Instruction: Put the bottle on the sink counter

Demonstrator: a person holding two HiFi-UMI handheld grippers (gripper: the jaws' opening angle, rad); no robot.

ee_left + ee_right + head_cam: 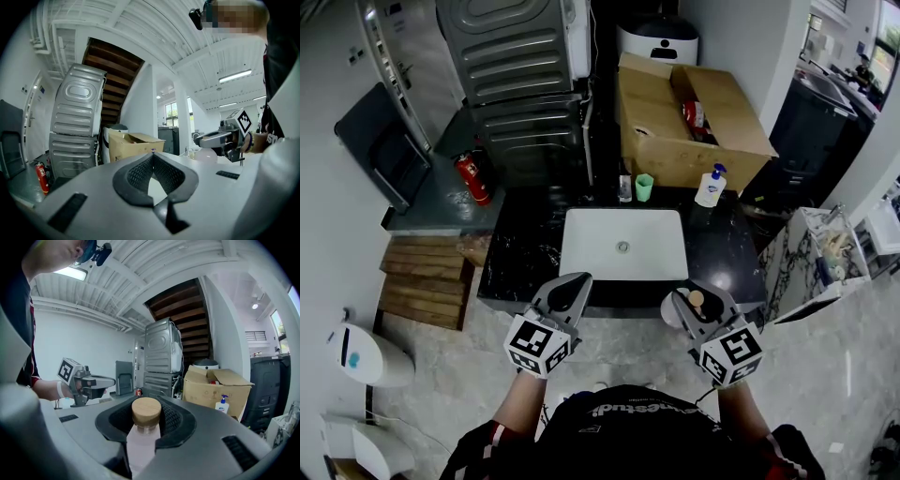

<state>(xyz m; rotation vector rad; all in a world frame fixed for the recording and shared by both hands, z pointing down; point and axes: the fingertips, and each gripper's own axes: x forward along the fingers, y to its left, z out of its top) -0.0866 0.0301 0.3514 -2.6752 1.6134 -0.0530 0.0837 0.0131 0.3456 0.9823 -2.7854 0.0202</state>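
A pale pink bottle [142,441] with a round wooden cap [146,410] stands upright between the jaws of my right gripper [146,420], which is shut on its neck and shoulder. In the head view that gripper [690,298] hangs just in front of the black sink counter [520,253], right of the white basin [623,246], with the cap [697,299] showing. My left gripper [576,283] is level before the basin's left front corner. Its jaws [152,153] meet at the tips with nothing between them. The left gripper view also shows the bottle [206,155].
At the counter's back stand a small clear bottle [624,187], a green cup [644,187] and a white soap pump bottle [711,187]. Behind are an open cardboard box [652,131], stacked grey machines [520,75] and a red fire extinguisher [473,178]. Wooden boards [427,281] lie left.
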